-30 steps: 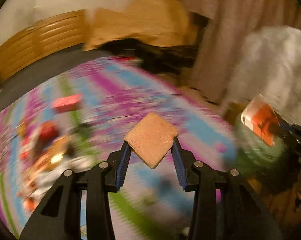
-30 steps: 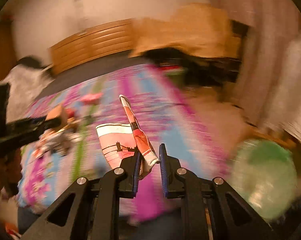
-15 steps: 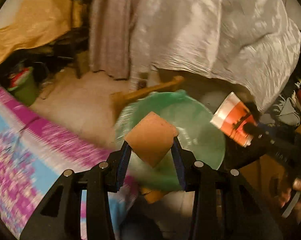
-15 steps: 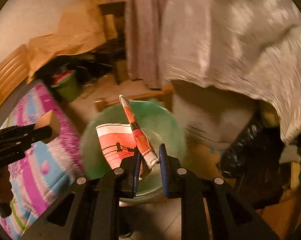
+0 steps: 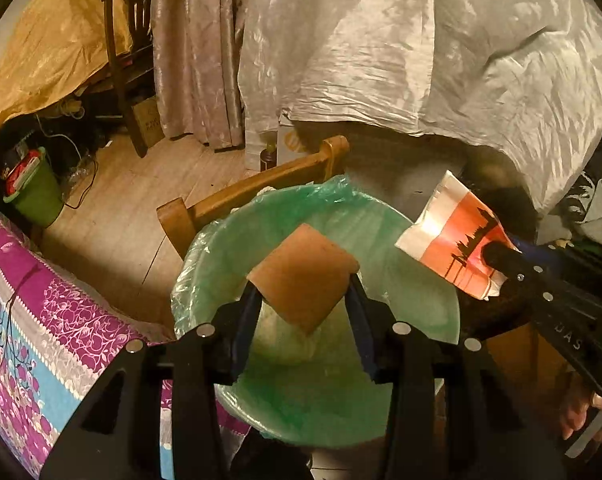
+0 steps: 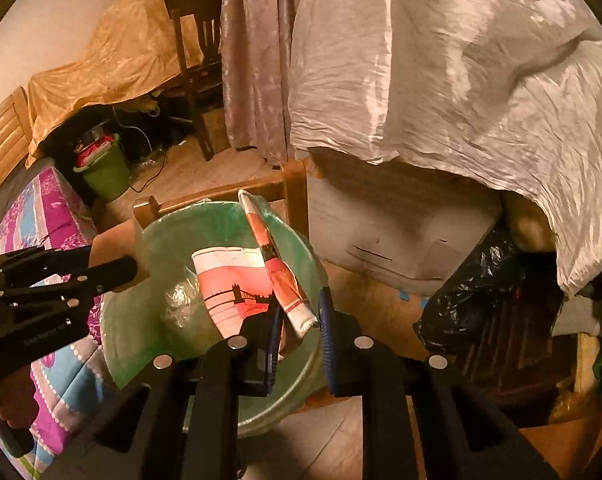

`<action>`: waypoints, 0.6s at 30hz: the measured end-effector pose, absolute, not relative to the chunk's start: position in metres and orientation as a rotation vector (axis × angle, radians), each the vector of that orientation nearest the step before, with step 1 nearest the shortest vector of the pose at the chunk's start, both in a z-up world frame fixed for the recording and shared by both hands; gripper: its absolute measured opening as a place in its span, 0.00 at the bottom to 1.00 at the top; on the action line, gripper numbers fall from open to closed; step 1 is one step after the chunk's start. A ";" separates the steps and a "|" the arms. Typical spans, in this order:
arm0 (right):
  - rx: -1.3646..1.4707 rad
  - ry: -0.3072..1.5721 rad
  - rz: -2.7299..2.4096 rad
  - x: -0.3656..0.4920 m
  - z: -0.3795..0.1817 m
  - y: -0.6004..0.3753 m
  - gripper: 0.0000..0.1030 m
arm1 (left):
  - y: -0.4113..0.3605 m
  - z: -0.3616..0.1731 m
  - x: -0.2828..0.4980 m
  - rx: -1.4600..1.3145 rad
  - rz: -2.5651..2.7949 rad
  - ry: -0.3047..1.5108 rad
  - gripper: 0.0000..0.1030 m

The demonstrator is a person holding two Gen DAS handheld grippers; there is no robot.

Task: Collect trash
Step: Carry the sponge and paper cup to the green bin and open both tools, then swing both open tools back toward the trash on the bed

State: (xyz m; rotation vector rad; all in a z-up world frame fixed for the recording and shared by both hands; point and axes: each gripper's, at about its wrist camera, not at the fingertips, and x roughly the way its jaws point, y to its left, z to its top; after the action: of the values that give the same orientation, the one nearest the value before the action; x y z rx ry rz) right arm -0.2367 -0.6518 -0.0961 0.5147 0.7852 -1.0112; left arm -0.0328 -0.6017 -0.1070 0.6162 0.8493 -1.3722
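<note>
Jaws: L gripper [image 5: 303,312] clamps brown pad [image 5: 303,276] | R gripper [image 6: 299,334] pinches paper cup [image 6: 237,284] | both over green-lined bin [image 5: 413,296]

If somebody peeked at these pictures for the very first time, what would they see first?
Probably the big bin with its green bag in the middle, beside the purple flowery blanket. Right above it, the left gripper holds a brown cardboard square, and the right gripper holds a squashed orange paper cup. Behind them hangs a huge crinkly white sheet.
</note>
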 end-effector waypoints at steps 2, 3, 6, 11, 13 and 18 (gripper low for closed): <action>0.511 0.781 -1.011 -0.233 -0.096 -0.654 0.19 | -0.603 -0.107 -0.034 0.617 -1.371 0.842 0.42; 0.509 0.779 -1.009 -0.231 -0.096 -0.655 0.19 | -0.603 -0.107 -0.035 0.618 -1.375 0.837 0.42; 0.483 0.787 -1.001 -0.222 -0.098 -0.656 0.34 | -0.605 -0.108 -0.036 0.633 -1.344 0.807 0.75; 0.469 0.763 -1.015 -0.222 -0.096 -0.656 0.46 | -0.604 -0.107 -0.032 0.619 -1.322 0.798 0.78; 0.467 0.758 -1.019 -0.223 -0.095 -0.654 0.46 | -0.604 -0.106 -0.031 0.615 -1.323 0.789 0.78; 0.461 0.741 -1.034 -0.227 -0.090 -0.652 0.46 | -0.601 -0.104 -0.036 0.631 -1.315 0.757 0.78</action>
State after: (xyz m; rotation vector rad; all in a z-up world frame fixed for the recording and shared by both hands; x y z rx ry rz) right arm -0.2273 -0.6522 -0.0904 0.4611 0.7410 -1.0337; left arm -0.0356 -0.6010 -0.1044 0.6306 0.7570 -1.3153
